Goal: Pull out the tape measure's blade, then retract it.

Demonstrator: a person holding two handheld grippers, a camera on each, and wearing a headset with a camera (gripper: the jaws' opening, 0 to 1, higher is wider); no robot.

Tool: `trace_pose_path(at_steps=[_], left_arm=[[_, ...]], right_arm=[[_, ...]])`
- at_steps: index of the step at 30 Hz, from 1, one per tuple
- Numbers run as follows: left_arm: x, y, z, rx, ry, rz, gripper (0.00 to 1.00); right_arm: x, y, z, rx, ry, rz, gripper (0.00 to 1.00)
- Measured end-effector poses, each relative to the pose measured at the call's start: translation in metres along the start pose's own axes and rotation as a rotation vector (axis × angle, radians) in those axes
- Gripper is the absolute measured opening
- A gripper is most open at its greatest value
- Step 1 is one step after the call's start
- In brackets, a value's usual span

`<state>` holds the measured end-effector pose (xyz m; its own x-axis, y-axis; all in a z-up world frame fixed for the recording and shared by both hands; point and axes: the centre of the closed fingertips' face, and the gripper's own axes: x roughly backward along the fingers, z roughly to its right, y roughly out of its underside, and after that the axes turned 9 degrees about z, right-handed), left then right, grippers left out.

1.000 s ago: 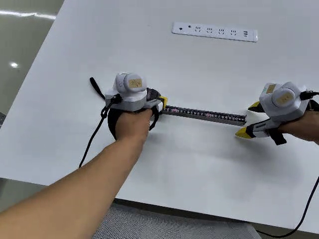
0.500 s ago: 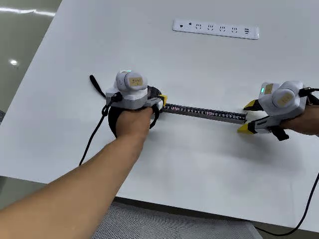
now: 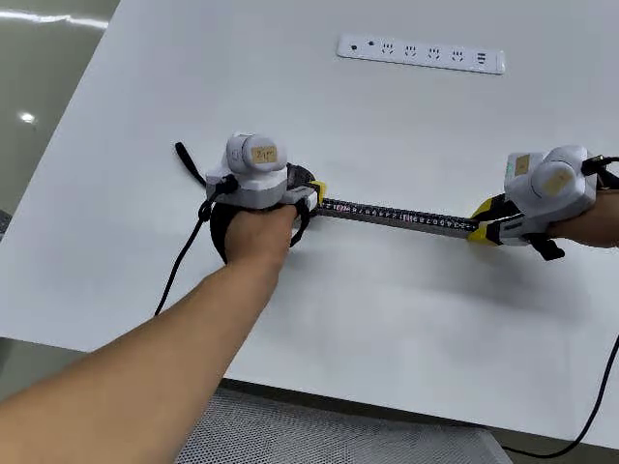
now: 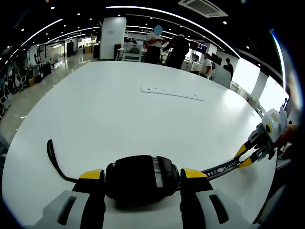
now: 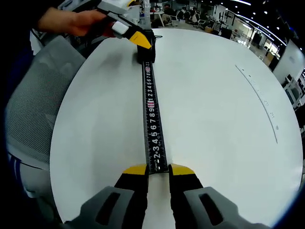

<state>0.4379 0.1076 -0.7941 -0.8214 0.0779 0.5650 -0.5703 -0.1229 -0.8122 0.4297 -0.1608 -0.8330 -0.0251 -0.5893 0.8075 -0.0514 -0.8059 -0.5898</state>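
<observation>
The black tape measure case (image 3: 296, 180) lies on the white table (image 3: 368, 309), and my left gripper (image 3: 304, 193) is shut on it. In the left gripper view the case (image 4: 141, 177) sits squeezed between the yellow-tipped jaws of the left gripper (image 4: 142, 174). The blade (image 3: 397, 217) runs out flat to the right along the table. My right gripper (image 3: 478, 224) is shut on the blade's free end. In the right gripper view the numbered blade (image 5: 153, 119) leads from my right gripper (image 5: 157, 169) up to the case (image 5: 147, 51).
A white power strip (image 3: 421, 54) lies at the far side of the table. A black strap (image 3: 188, 164) trails left from the case. The table's near edge (image 3: 319, 401) runs below my arms. People stand in the background (image 4: 167, 45).
The right gripper, open around the blade's tip before, has closed on it. The left gripper and the case have stayed put.
</observation>
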Motion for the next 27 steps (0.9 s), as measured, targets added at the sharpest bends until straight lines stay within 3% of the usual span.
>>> trace_pose_path(at_steps=[11,27], left_arm=[[-0.0010,0.0007,-0.0007,-0.003,0.000,0.000,0.60],[-0.0010,0.0010,-0.0016,-0.030,0.004,-0.006,0.57]], right_arm=[[-0.0011,0.0004,-0.0008,0.102,-0.057,-0.052,0.12],[-0.0020,0.0006,-0.0003,0.110,-0.043,-0.059,0.11]])
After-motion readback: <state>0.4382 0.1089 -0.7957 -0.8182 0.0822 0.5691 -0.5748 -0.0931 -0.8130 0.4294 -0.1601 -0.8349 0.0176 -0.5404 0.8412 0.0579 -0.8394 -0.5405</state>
